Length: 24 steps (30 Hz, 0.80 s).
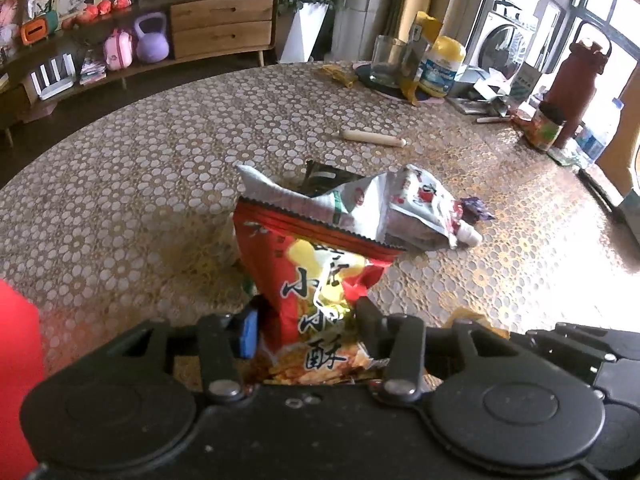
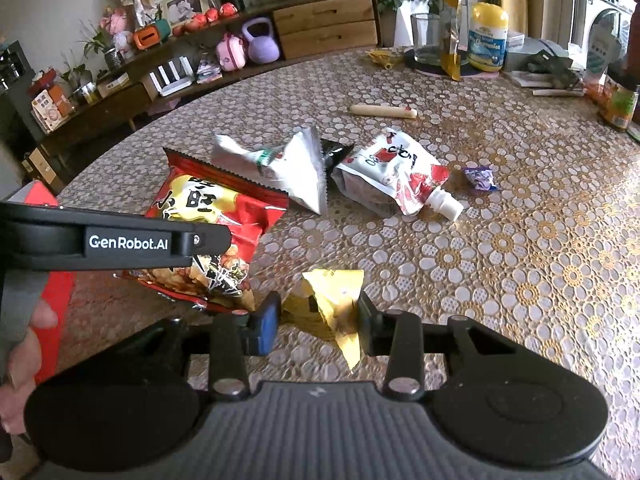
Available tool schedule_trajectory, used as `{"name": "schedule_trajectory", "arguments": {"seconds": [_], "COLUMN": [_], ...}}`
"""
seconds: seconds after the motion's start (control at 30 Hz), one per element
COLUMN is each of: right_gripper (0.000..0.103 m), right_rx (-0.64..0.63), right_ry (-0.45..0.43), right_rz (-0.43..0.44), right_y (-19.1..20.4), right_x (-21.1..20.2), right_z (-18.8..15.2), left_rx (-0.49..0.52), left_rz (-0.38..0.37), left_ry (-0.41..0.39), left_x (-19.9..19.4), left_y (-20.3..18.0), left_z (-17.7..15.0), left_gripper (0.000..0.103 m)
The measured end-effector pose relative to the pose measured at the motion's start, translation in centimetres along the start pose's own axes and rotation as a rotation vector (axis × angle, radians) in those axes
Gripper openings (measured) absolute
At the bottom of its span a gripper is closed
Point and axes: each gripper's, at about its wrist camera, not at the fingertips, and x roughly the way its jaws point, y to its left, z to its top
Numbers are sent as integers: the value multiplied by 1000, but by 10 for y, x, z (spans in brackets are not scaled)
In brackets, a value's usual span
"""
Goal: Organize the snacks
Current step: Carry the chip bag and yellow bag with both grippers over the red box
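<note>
A red snack bag (image 1: 316, 264) stands tilted on the patterned table (image 1: 140, 200), and my left gripper (image 1: 308, 322) is shut on its lower part. In the right wrist view the same red bag (image 2: 216, 208) lies under the left gripper's black housing (image 2: 120, 240). My right gripper (image 2: 316, 320) is shut on a crumpled yellow packet (image 2: 332, 300) just above the tablecloth. Behind them lie a silver bag (image 2: 280, 168), a black packet (image 2: 336, 150), a white-and-red spouted pouch (image 2: 400, 176), a small purple candy (image 2: 482, 178) and a pale sausage stick (image 2: 384, 111).
A glass (image 2: 426, 36), a yellow-lidded bottle (image 2: 488, 40), a dark red flask (image 1: 576, 80) and a jar (image 1: 548, 128) crowd the far right of the table. Something red (image 1: 16, 360) sits at the near left edge. A hand (image 2: 20, 360) holds the left gripper.
</note>
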Motion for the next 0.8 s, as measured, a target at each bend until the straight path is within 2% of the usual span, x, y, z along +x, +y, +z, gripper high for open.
{"name": "schedule_trajectory", "arguments": {"seconds": [0.37,0.8], "right_gripper": [39,39], "right_rx": [-42,-102], "right_ry": [-27,-66], "right_rz": [29,68], "right_y": [37,90], "right_x": [-63,-131], "right_z": [-15,-35], "left_rx": [-11,-56], "left_rz": [-20,-15], "left_ry": [-6,-78], "left_x": [-65,-154], "left_y": [8,37], "left_z": [-27,-56], "left_gripper": [46,47]}}
